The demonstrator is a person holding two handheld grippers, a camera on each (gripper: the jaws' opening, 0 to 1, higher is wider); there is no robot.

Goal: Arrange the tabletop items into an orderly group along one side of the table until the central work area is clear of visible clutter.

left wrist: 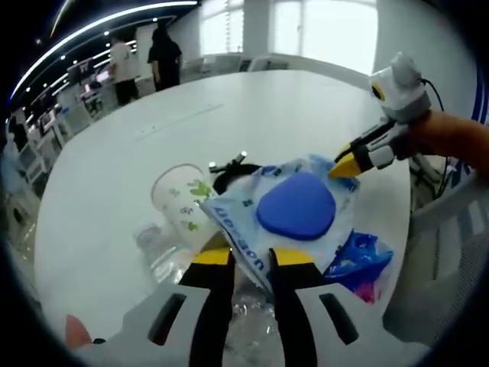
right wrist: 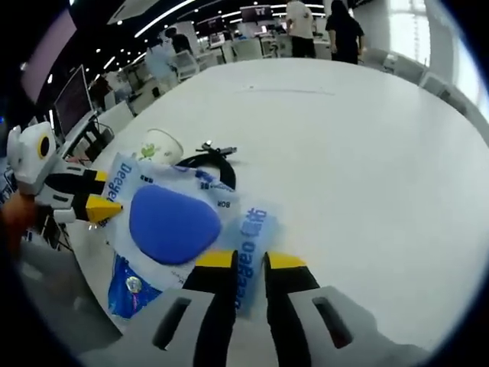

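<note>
We see the left gripper view from low at one table (left wrist: 252,107) edge, facing across toward windows, v. close on the blue-pad packet (left wrist: 294,206). The right gripper view looks from the opposite side toward monitors. Both share the packet (right wrist: 172,222), paper cup (left wrist: 179,195) (right wrist: 160,145) & black cable (right wrist: 206,158), w/ each other's gripper in frame.

White table (right wrist: 367,153) bears a cup (right wrist: 161,145), perhaps a cable (right wrist: 206,159).
</note>
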